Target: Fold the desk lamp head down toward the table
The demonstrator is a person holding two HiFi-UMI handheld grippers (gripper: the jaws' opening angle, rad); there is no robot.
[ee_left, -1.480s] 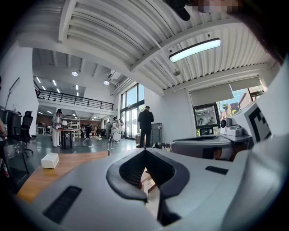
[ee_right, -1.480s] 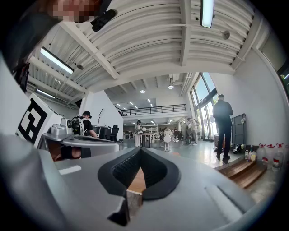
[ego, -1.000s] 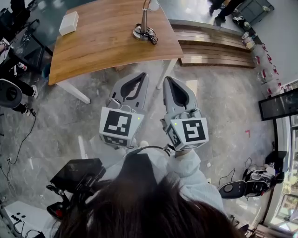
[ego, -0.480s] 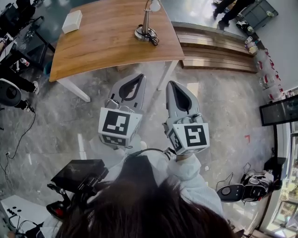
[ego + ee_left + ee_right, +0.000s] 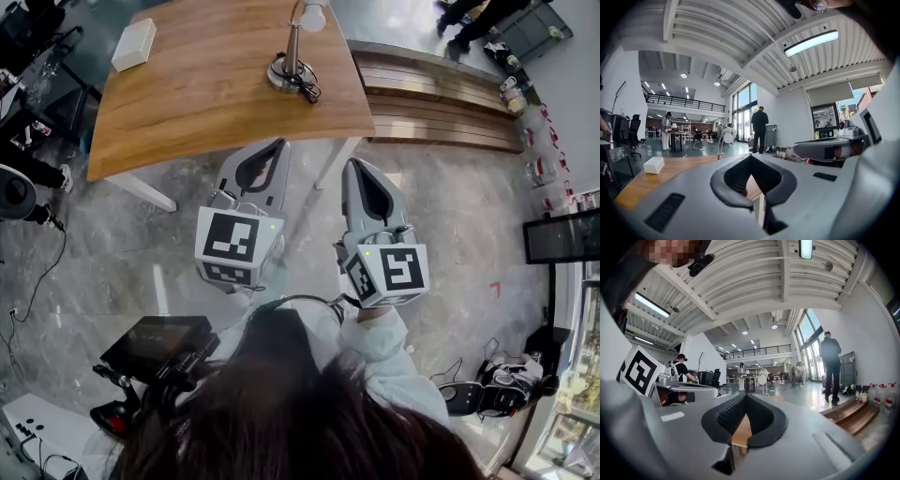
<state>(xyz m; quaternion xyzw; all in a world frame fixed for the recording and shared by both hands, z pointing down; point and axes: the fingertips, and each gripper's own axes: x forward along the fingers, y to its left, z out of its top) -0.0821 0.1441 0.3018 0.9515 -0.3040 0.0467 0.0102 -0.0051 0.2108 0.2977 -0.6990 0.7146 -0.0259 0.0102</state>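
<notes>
The desk lamp (image 5: 292, 52) stands upright near the far right edge of the wooden table (image 5: 206, 94), its white head (image 5: 312, 13) at the top and a dark cable coiled at its round base. Both grippers hover over the floor just short of the table's near edge, pointing at it. The left gripper (image 5: 278, 143) is shut and empty; so is the right gripper (image 5: 354, 165). In the left gripper view the lamp (image 5: 723, 140) shows small beyond the shut jaw tips (image 5: 750, 156). The right gripper view shows the lamp (image 5: 763, 380) far off.
A white box (image 5: 134, 45) lies at the table's far left corner. Wooden steps (image 5: 431, 94) run along to the right of the table. Black gear (image 5: 155, 354) and cables sit on the floor at the person's left. A person (image 5: 759, 129) stands far behind the table.
Both grippers have moved forward toward the table's near edge, staying shut. The table and lamp now sit nearer in the head view.
</notes>
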